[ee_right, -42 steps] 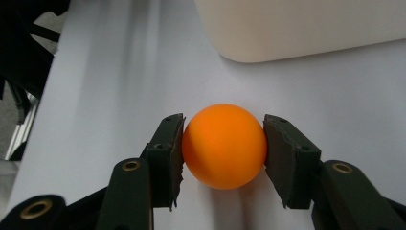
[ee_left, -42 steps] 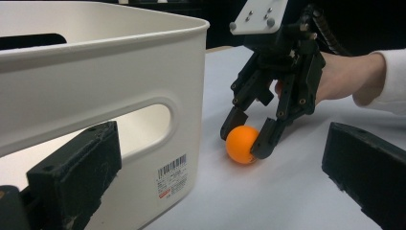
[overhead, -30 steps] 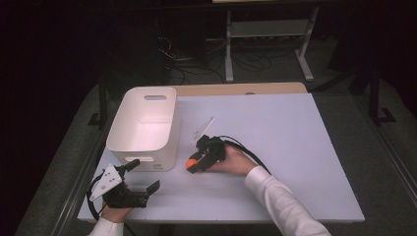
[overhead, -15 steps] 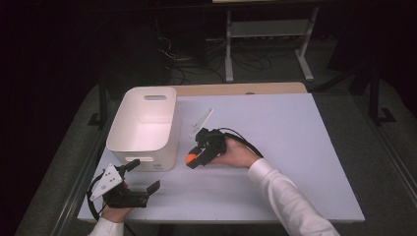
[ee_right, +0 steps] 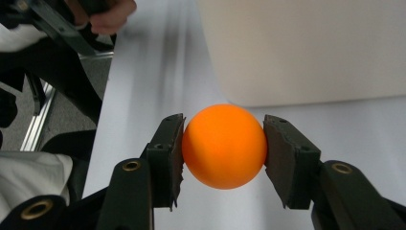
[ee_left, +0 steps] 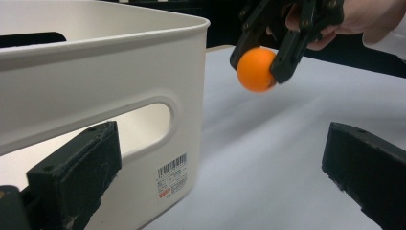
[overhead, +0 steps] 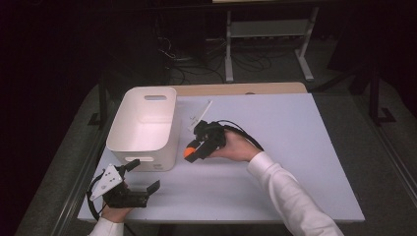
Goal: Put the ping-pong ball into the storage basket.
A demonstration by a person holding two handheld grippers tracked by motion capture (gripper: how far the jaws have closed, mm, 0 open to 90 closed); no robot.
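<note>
High view: we are seeing the right gripper [overhead: 191,151] clamping a small orange ball [overhead: 188,152] above the white tabletop [overhead: 305,147], beside the white plastic bin [overhead: 142,129]; the left gripper [overhead: 143,176] is resting with jaws wide near the table's front edge, dark room beyond.

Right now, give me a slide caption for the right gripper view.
Right gripper clamps an orange ball above the table, beside the white bin.

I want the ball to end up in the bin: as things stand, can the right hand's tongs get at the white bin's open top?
Probably yes. The right tongs hold the orange ball off the table, just beside the white bin. Its top is open, nothing lies between, and the left tongs sit low at the bin's near end.
</note>
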